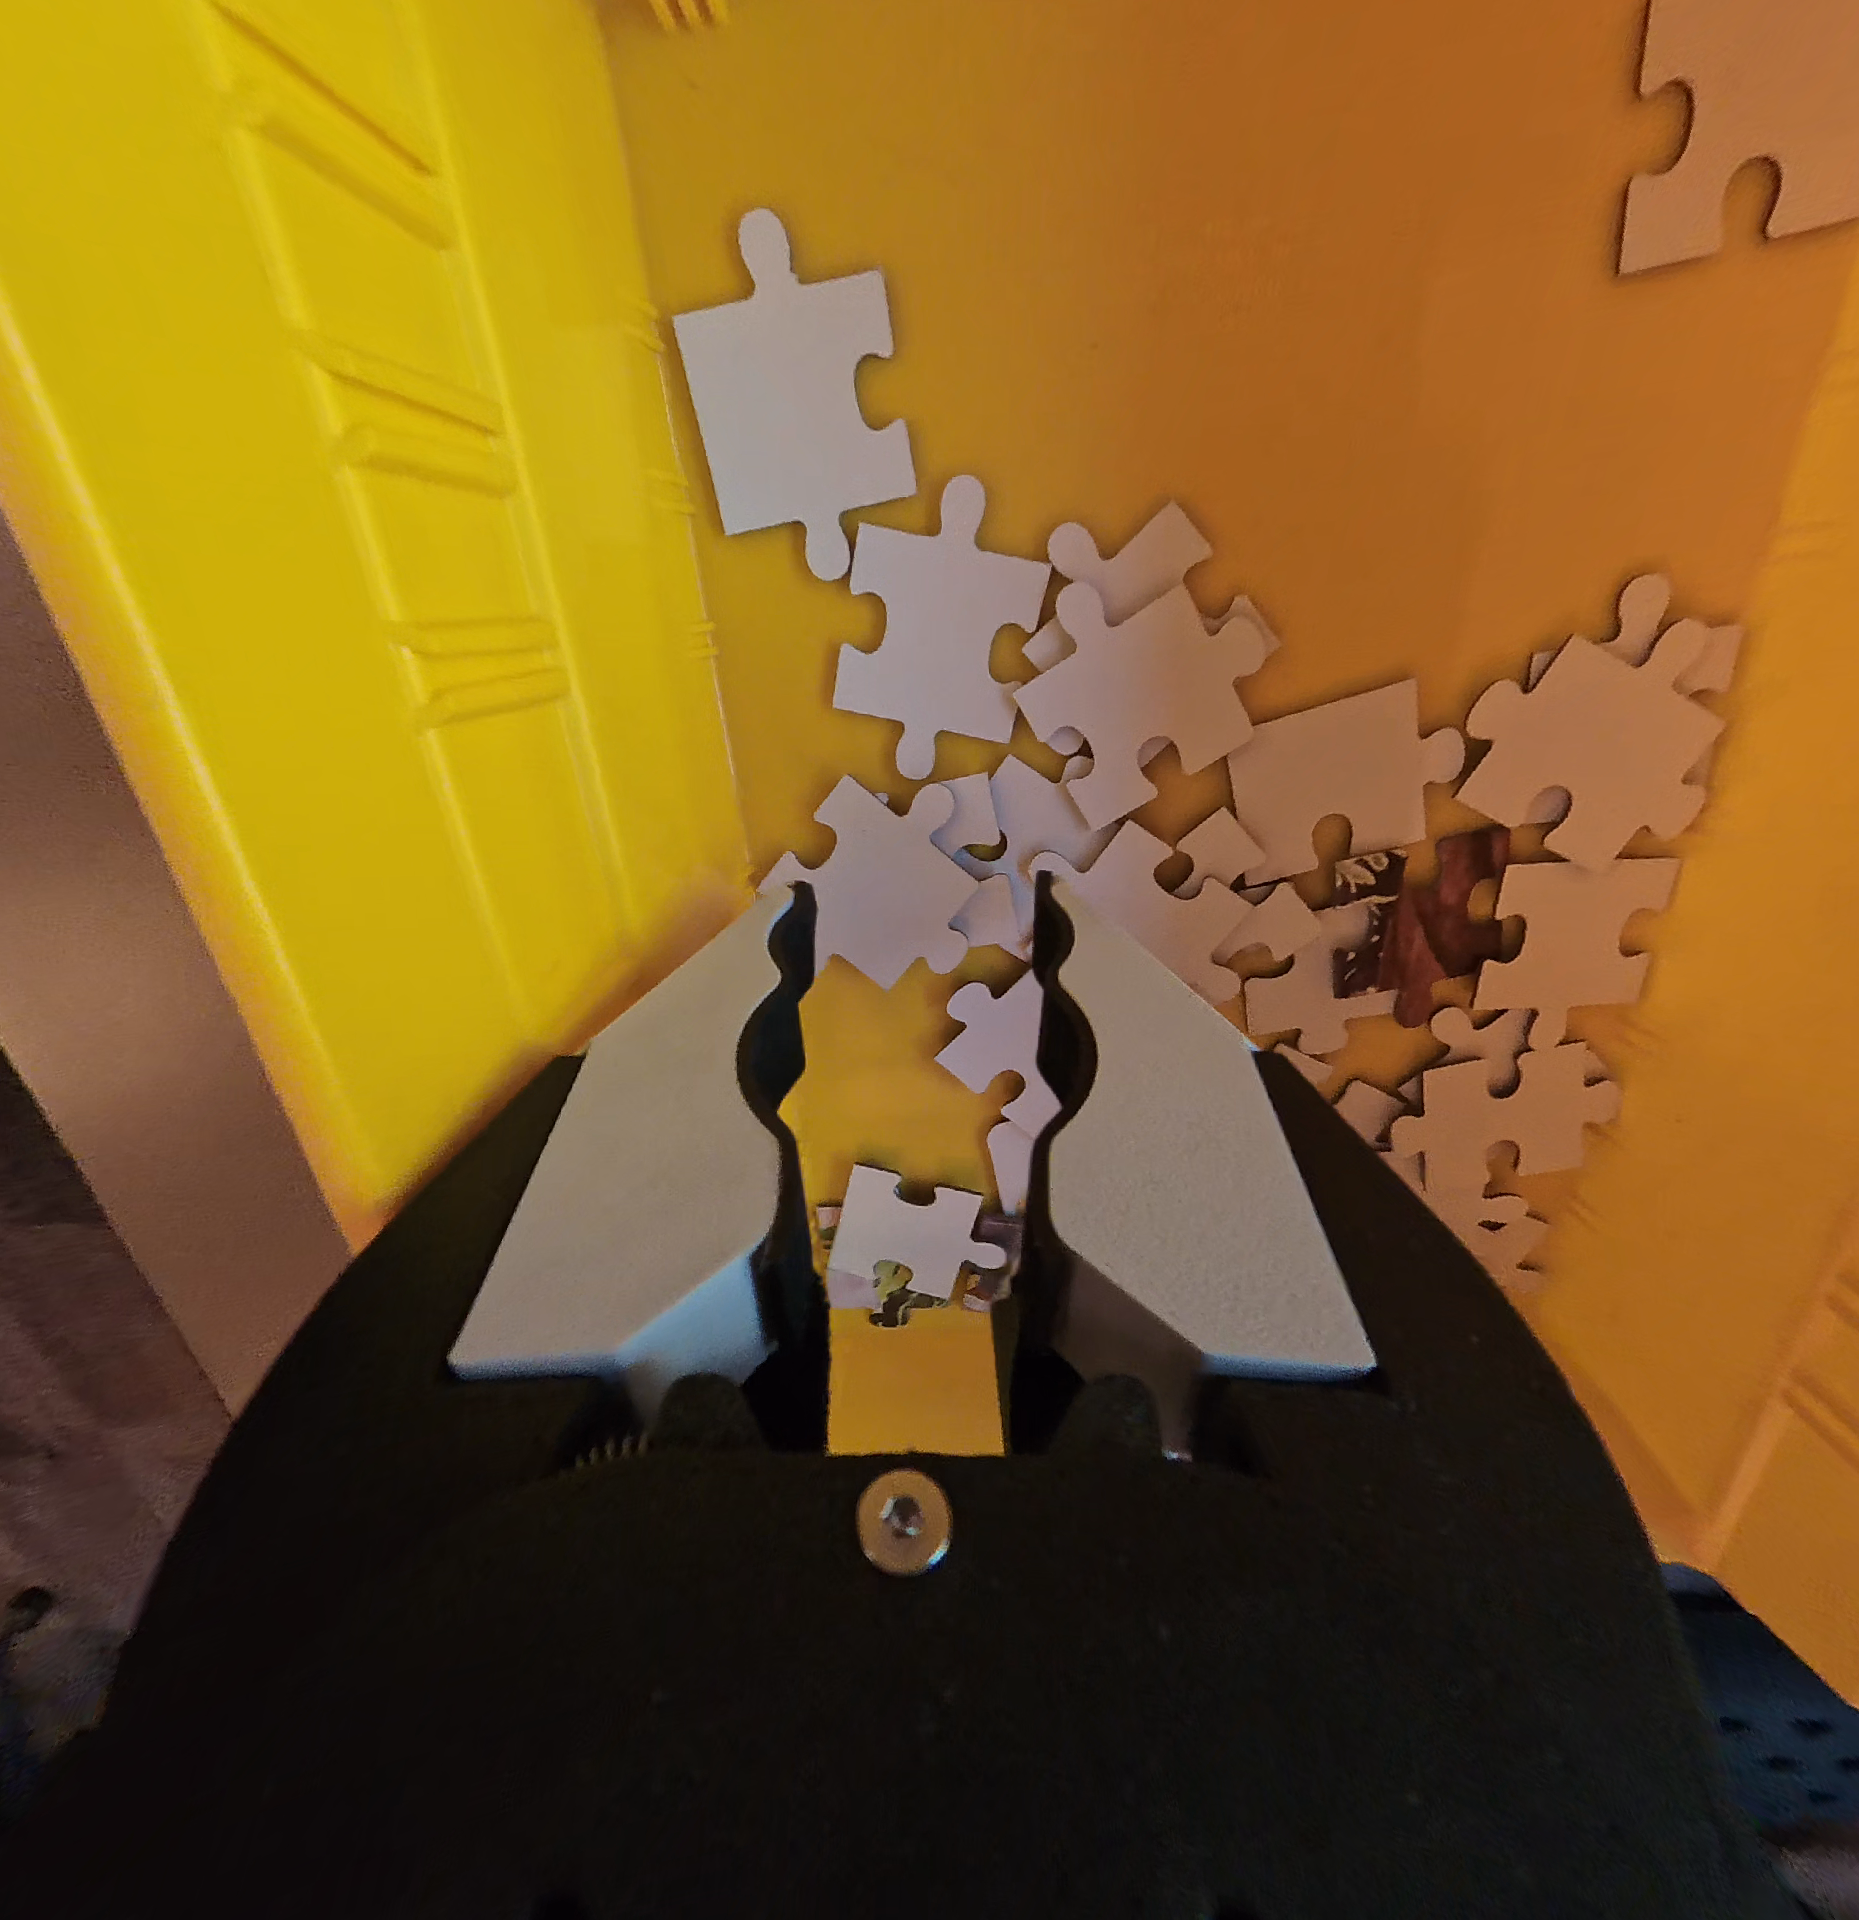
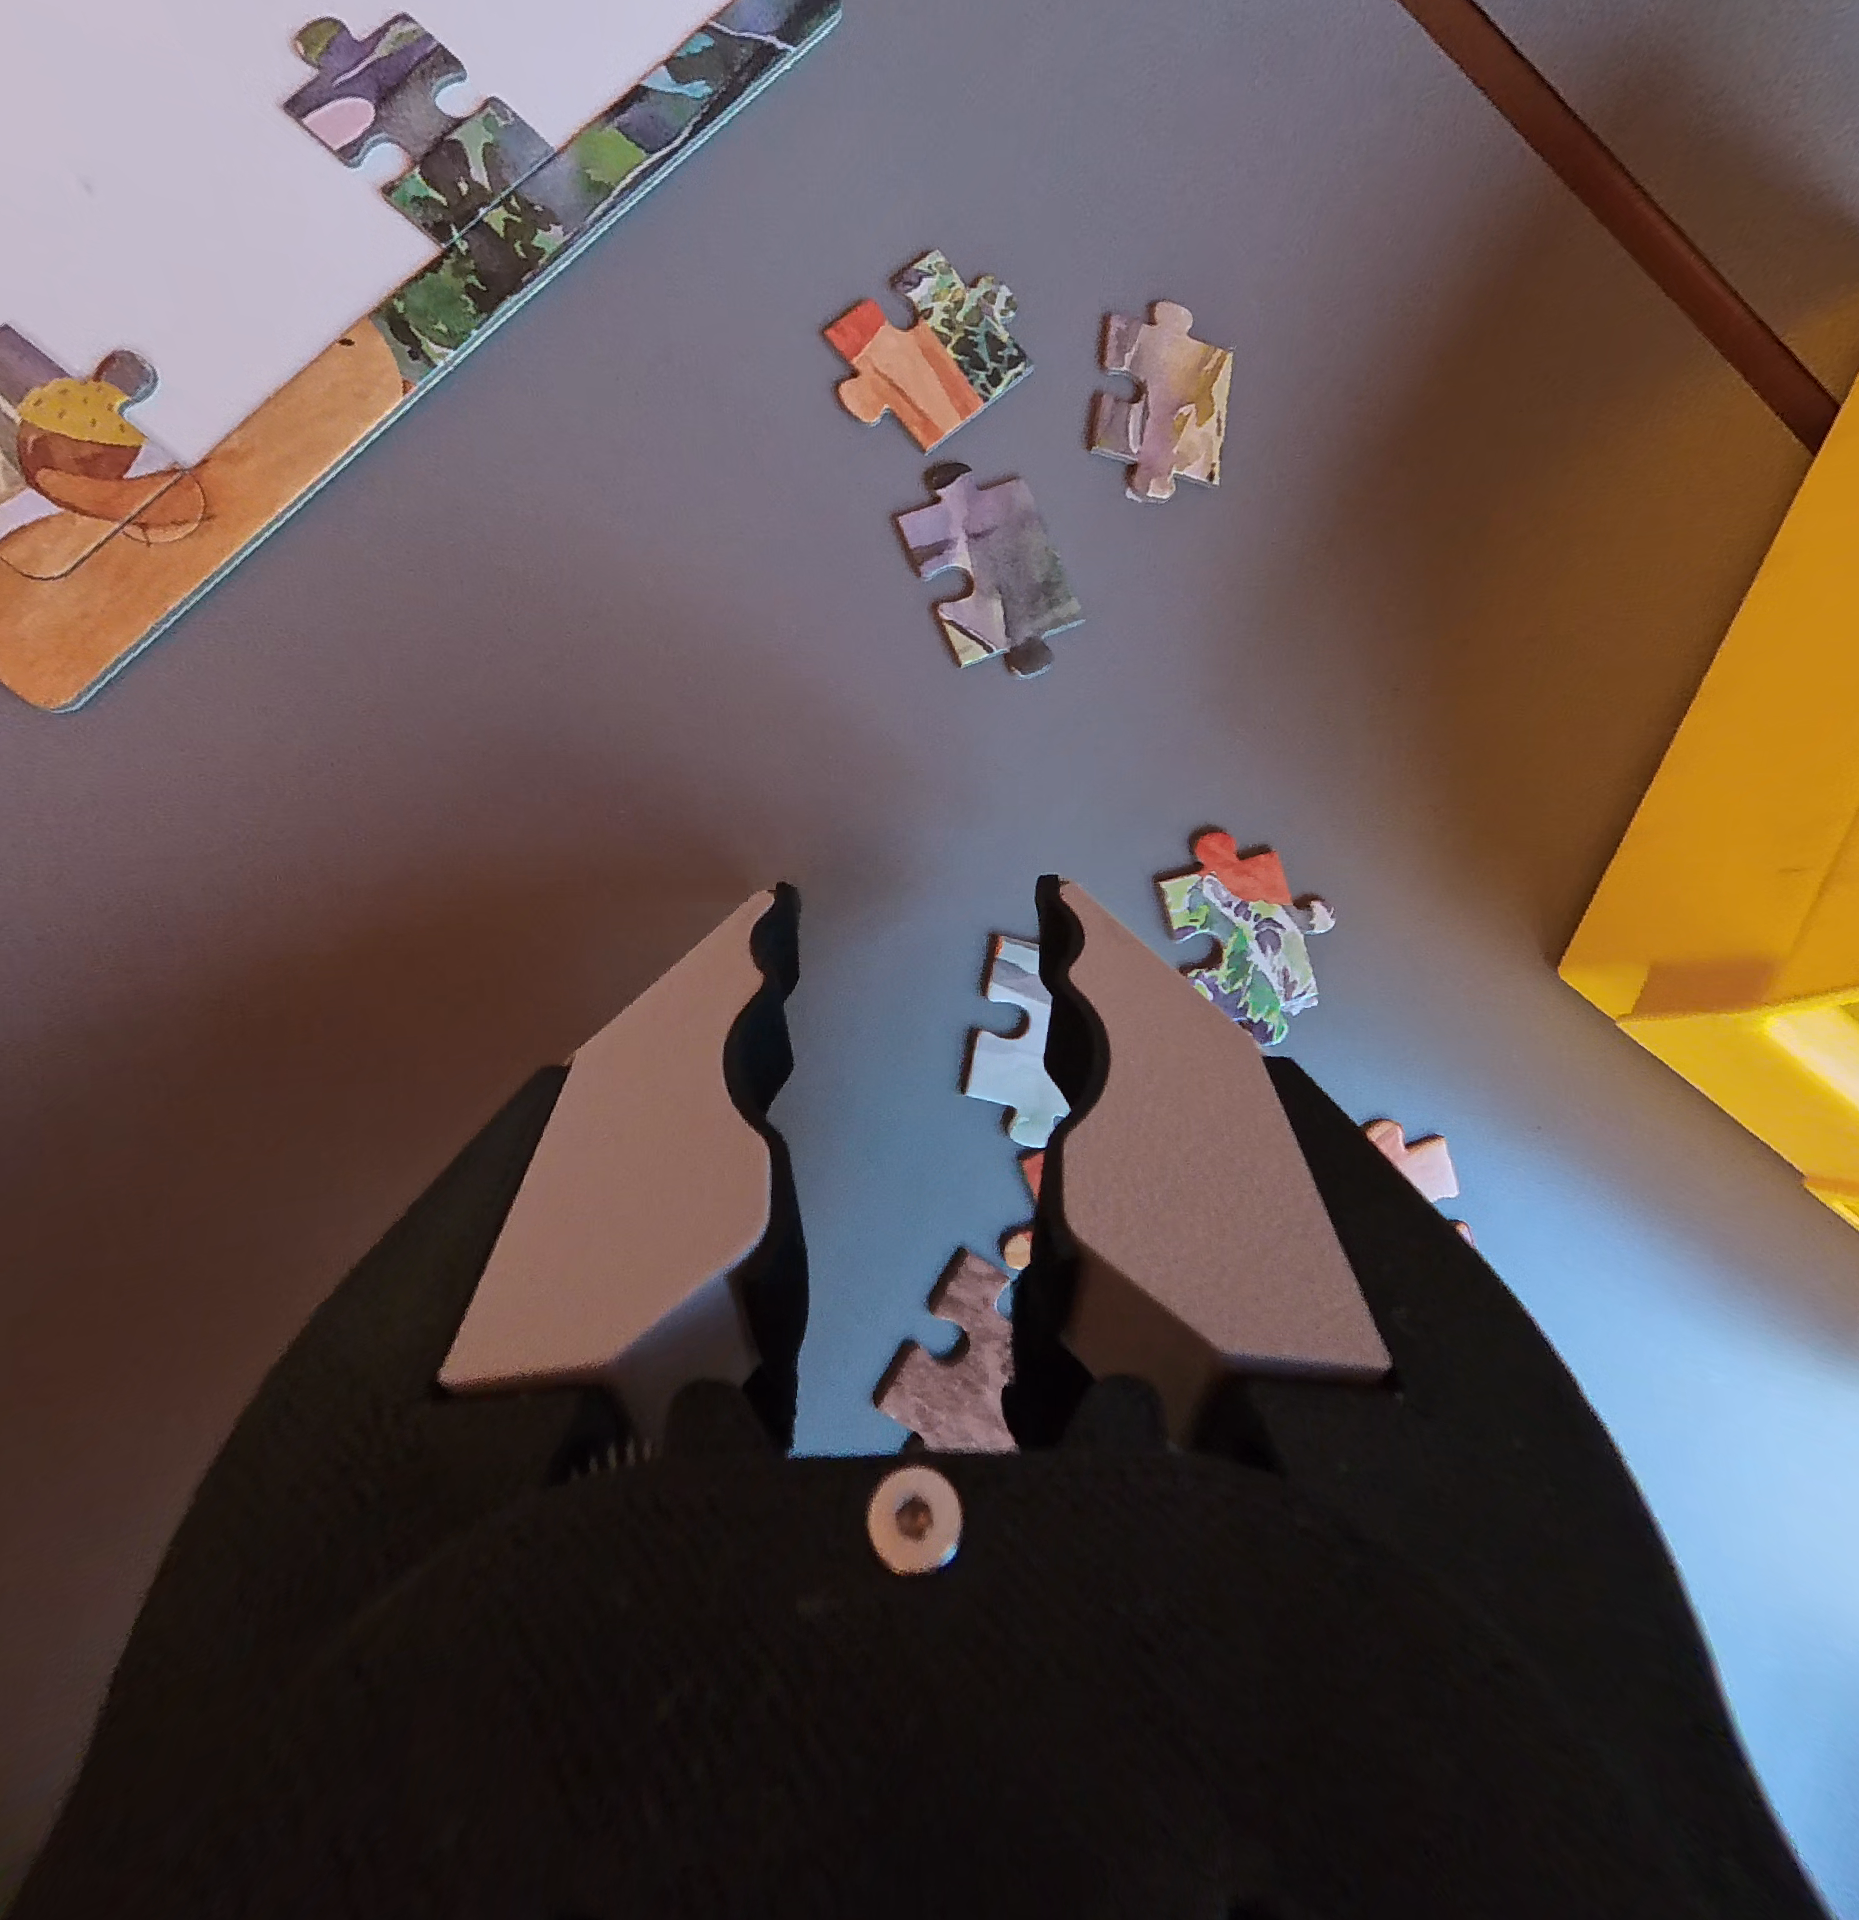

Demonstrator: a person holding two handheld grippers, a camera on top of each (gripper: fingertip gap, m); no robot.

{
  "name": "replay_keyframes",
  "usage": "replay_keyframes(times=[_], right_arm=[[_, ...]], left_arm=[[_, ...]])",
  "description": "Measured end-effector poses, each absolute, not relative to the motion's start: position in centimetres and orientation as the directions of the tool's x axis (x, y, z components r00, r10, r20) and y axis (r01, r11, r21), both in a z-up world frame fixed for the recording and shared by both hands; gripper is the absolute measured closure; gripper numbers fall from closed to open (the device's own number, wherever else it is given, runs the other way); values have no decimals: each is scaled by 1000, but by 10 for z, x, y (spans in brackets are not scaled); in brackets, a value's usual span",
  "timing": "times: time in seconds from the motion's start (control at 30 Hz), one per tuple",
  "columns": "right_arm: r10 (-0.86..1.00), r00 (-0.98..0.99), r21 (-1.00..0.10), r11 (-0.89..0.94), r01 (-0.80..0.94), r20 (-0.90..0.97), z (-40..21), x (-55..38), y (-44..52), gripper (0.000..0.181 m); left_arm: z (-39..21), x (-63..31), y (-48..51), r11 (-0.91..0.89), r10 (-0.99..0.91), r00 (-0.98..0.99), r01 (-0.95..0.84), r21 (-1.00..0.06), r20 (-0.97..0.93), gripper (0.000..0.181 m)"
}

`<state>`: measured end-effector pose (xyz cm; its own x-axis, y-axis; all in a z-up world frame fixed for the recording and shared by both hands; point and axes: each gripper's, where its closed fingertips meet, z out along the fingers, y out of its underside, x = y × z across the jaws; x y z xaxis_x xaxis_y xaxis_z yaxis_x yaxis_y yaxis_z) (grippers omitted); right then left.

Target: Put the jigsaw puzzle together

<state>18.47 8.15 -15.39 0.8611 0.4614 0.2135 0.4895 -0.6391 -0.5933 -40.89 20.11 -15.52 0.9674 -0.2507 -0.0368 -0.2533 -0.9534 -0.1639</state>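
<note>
My left gripper (image 1: pixel 917 894) is open and empty, down inside a yellow bin (image 1: pixel 1268 312). Several jigsaw pieces (image 1: pixel 1143 696) lie white side up on the bin floor, heaped at the right; one (image 1: pixel 1424 930) shows its brown picture side. A white piece (image 1: pixel 899 1231) lies between my fingers near their base. My right gripper (image 2: pixel 917 894) is open and empty above a grey table (image 2: pixel 592 748). The puzzle board (image 2: pixel 104 623) lies at upper left with a few pieces fitted along its edge. Loose picture-side pieces (image 2: pixel 992 571) lie ahead, and others (image 2: pixel 1013 1044) lie under my right finger.
The yellow bin's rim (image 2: pixel 1735 831) stands at the right of the right wrist view. A brown table edge (image 2: pixel 1631 218) runs across the top right. In the left wrist view the bin's ribbed wall (image 1: pixel 364 520) rises close on the left. The grippers' ends are close to 60 cm from one another.
</note>
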Motion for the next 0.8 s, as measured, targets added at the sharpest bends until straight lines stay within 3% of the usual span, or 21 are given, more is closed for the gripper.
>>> replay_keyframes(times=[0.8], right_arm=[[487, 845, -574, -636, 515, 219, -158, 181, 80, 135]], left_arm=[[-160, -399, 189, -966, -242, 970, -237, -101, 36, 161]])
